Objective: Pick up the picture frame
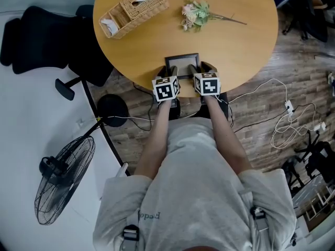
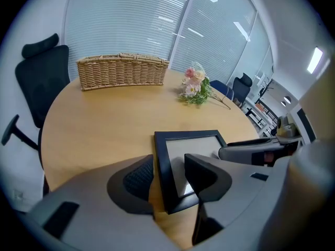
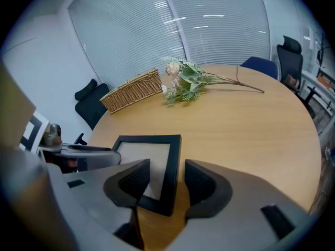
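Left gripper (image 2: 168, 172), right gripper (image 3: 166, 179) straddle picture frame (image 1: 182, 59) (unclamped).

- The table (image 1: 235, 46) is smooth, light wood.
- The basket (image 2: 123, 72) is rough woven wicker.
- The picture frame (image 2: 160, 161) is smooth, black and a bit shiny.

Loads of bare surface (image 1: 157, 46) past the picture frame (image 1: 181, 61); wicker basket (image 1: 133, 9) and flower sprig (image 1: 196, 14) sit well back.

Grey short-sleeved T-shirt (image 1: 193, 192) with buckled shoulder straps (image 1: 130, 233). The left gripper (image 2: 168, 163) and right gripper (image 3: 167, 166) have grey shells, dark ribbed fingers (image 2: 137, 181) and black-and-white marker cubes (image 1: 166, 88).
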A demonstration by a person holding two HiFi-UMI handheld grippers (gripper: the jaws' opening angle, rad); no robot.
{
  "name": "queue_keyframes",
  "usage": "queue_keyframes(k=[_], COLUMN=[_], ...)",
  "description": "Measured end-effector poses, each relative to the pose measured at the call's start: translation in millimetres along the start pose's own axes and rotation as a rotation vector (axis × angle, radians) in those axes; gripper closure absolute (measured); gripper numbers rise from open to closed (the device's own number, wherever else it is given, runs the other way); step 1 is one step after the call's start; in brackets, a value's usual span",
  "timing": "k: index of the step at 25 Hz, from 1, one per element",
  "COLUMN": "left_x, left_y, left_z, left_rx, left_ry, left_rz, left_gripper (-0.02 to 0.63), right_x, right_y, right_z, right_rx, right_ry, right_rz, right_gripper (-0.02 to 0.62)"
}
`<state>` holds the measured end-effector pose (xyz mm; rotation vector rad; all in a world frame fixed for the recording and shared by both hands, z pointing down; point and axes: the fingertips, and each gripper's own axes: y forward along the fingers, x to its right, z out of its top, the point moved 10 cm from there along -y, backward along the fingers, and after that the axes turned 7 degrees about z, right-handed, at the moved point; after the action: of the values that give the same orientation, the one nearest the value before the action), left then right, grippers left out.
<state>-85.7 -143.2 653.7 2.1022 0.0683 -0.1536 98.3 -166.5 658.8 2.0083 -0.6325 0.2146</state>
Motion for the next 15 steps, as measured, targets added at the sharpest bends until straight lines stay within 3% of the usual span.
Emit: queue_keyframes(k=[15], left_x=[15], left_y=[3], left_z=[1], left_rx=[-0.006], left_ry=[0.017], left_rz=[-0.005], left_gripper=[0.379], right_x=[-6], right_y=[3], right_z=[0], right_rx=[0.001], right_ry=[0.001], right_rz=[0.007], right_gripper=[0.373])
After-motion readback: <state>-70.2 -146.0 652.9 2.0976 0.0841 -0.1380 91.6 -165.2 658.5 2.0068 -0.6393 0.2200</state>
